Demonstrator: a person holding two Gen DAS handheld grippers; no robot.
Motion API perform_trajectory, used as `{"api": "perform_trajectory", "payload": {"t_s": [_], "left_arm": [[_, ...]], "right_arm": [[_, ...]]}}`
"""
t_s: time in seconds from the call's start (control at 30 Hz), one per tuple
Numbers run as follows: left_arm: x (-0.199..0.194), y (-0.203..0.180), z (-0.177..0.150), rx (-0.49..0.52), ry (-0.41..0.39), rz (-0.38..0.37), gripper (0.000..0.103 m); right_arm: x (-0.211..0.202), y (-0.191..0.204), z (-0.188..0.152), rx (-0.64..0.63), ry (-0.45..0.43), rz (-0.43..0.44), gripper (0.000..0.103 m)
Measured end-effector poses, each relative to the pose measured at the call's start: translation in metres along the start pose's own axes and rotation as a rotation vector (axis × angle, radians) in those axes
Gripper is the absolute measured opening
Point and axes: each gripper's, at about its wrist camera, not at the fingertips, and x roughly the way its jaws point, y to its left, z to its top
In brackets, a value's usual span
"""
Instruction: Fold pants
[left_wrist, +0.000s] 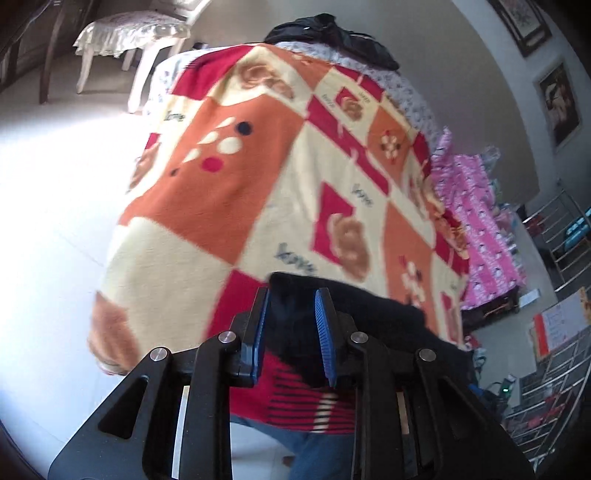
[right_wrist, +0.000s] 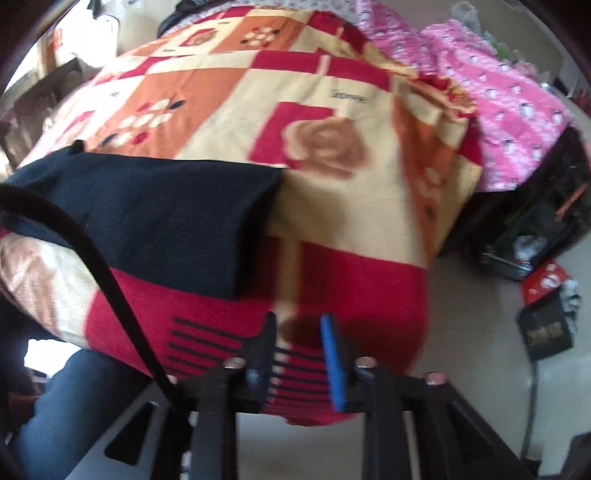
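1. On the patchwork fleece blanket (right_wrist: 332, 122), the black ribbed-knit pants (right_wrist: 159, 206) lie folded near its front edge.
2. Left gripper (left_wrist: 291, 328) straddles black cloth, pads seemingly slack; right gripper (right_wrist: 299, 354) is released, empty.
3. Risk: lifting left could snag the fold and undo it.

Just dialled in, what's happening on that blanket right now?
A person holding a gripper in each hand is folding black pants on a patchwork blanket spread over a bed. The pants lie folded into a flat block near the blanket's front edge. The left gripper has the dark cloth between its fingers, jaws slightly apart, so a firm grip is uncertain. The right gripper is open over bare blanket, just right of the pants, holding nothing.
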Motion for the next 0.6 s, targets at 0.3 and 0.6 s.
{"api": "perform_trajectory", "payload": {"t_s": [0.3,0.6], "left_arm": [[0.114,-0.101,-0.035,0.075,0.299,-0.060,0.031],[0.144,-0.045,-0.019,0.086,0.273,0.186,0.003]], "right_arm": [[-0.048,0.049,0.059,-0.015,-0.245,0.061,0.045],[0.005,0.121,0.050,0.041,-0.156,0.230,0.046]]}}
